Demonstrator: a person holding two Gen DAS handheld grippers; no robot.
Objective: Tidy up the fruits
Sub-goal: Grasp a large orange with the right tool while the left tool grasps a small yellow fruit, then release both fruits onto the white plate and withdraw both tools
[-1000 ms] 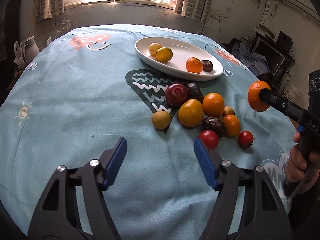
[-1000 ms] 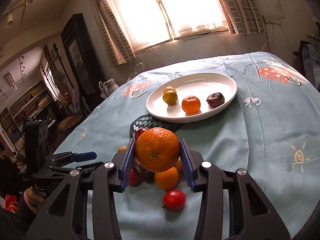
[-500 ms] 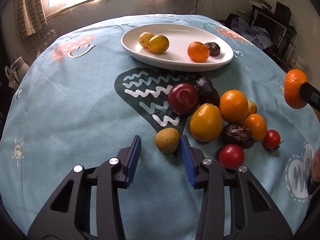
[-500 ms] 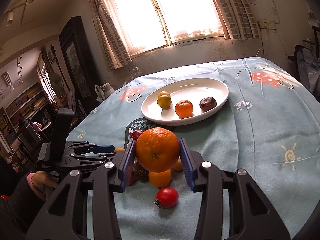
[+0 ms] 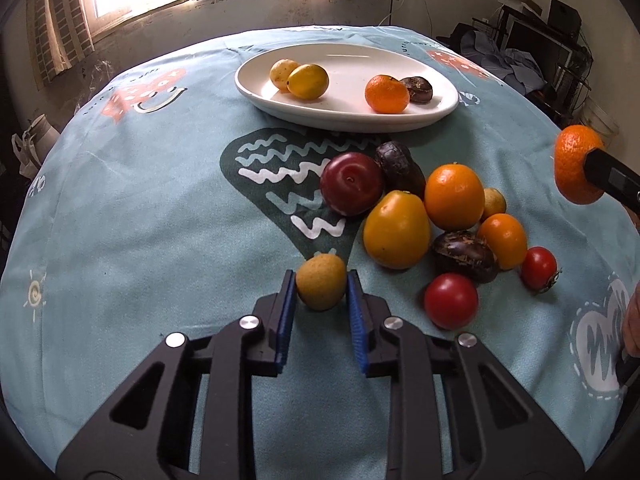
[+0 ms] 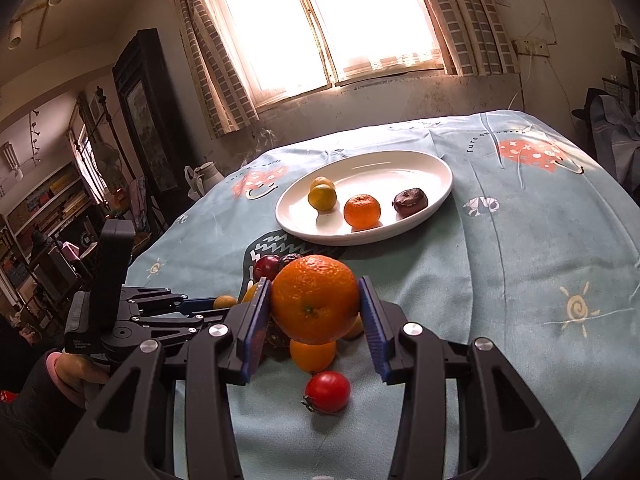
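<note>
My left gripper (image 5: 321, 289) is shut on a small yellow-brown fruit (image 5: 321, 286) that rests on the blue tablecloth, at the near left of a fruit pile. My right gripper (image 6: 316, 305) is shut on a large orange (image 6: 315, 298) and holds it in the air above the pile; it also shows at the right edge of the left wrist view (image 5: 578, 164). The white oval plate (image 5: 352, 114) holds two yellow fruits, a mandarin (image 5: 387, 94) and a dark fruit (image 5: 417, 89); the plate shows in the right wrist view too (image 6: 400, 168).
The pile on the cloth holds a red plum (image 5: 352, 183), a yellow-orange fruit (image 5: 397, 230), an orange (image 5: 454, 196), dark passion fruits (image 5: 464, 256) and two red tomatoes (image 5: 451, 301). A white kettle (image 6: 206, 174) stands beyond the table's far left edge.
My left gripper moved forward and down to the small yellow-brown fruit and closed its jaws on it. My right gripper kept hold of the orange, shifting only slightly.
</note>
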